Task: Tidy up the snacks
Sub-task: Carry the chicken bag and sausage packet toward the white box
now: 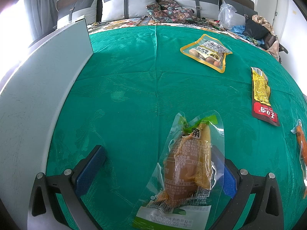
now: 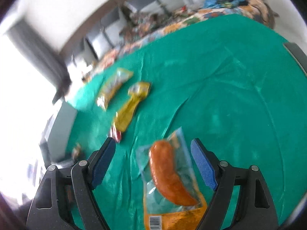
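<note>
Left gripper [image 1: 163, 164]: black frame with blue-padded fingers standing wide apart. A clear vacuum-sealed pouch with a green header holding a brown meat piece [image 1: 189, 163] lies on the green textured cloth [image 1: 124, 80] between the fingers, nearer the right-hand pad, which shows partly through the plastic; whether that pad touches the pouch cannot be told, and the left-hand pad stands well clear, so nothing is clamped. Right gripper [image 2: 153, 163]: same build, fingers likewise spread wide. A clear packet with an orange base holding an orange sausage [image 2: 168, 174] lies flat on the cloth between them, with cloth showing on both sides of it and neither pad pressing it. The right wrist view is blurred. Further snacks on the cloth in the left wrist view: a yellow-edged pouch of peanuts [image 1: 207, 52] toward the far side, and a long yellow packet with a red end [image 1: 262, 95] to the right, well apart from each other. The sausage packet shows at that view's right edge. A pale grey flat panel [image 1: 38, 95] stands along the cloth's left border. Grey cushions [image 1: 128, 3] and a dark patterned fabric bundle [image 1: 168, 11] lie beyond the far edge.
</note>
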